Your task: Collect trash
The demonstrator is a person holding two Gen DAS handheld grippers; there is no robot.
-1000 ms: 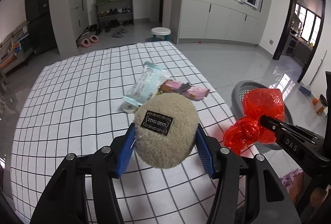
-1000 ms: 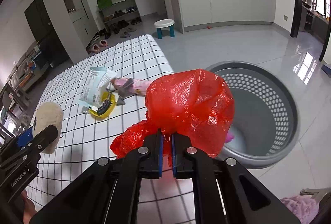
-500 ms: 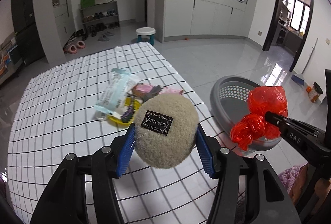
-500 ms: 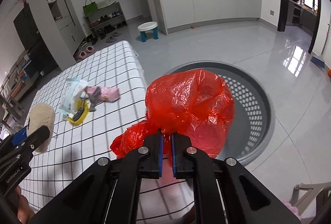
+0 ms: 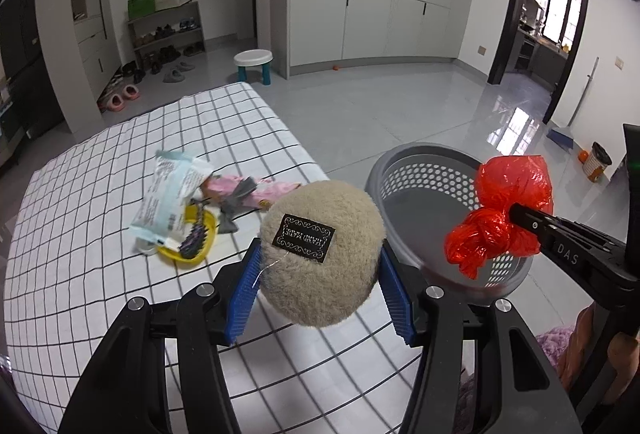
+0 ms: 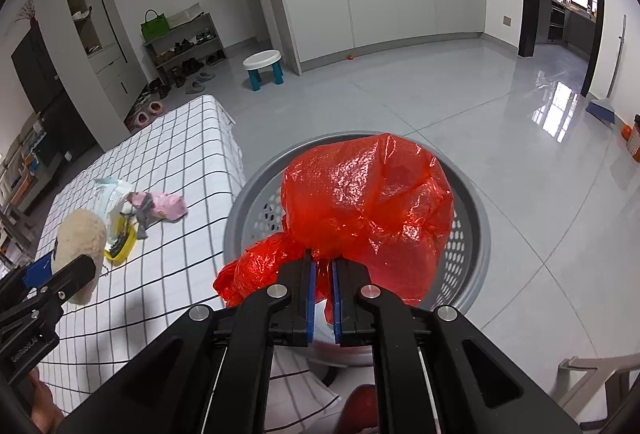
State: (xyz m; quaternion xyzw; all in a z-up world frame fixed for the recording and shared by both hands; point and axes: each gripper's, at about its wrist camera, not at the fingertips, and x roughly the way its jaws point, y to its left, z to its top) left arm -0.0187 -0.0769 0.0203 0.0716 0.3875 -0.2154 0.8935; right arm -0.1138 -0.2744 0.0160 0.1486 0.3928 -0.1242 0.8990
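Currently, the right gripper (image 6: 323, 276) pinches a crumpled red plastic bag (image 6: 368, 209) by its neck, hanging above the round grey perforated basket (image 6: 476, 234); released early, it might catch the rim. Beside it, the left gripper (image 5: 320, 266) clamps a beige fuzzy ball (image 5: 320, 254), apparently short of the basket, over the checked tablecloth (image 5: 80, 234).

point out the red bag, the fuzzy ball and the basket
red bag (image 6: 368, 201), right wrist view, on its crinkled upper bulge
fuzzy ball (image 5: 320, 254), left wrist view, on the fuzz beside its black label
basket (image 5: 416, 175), left wrist view, on its perforated far wall
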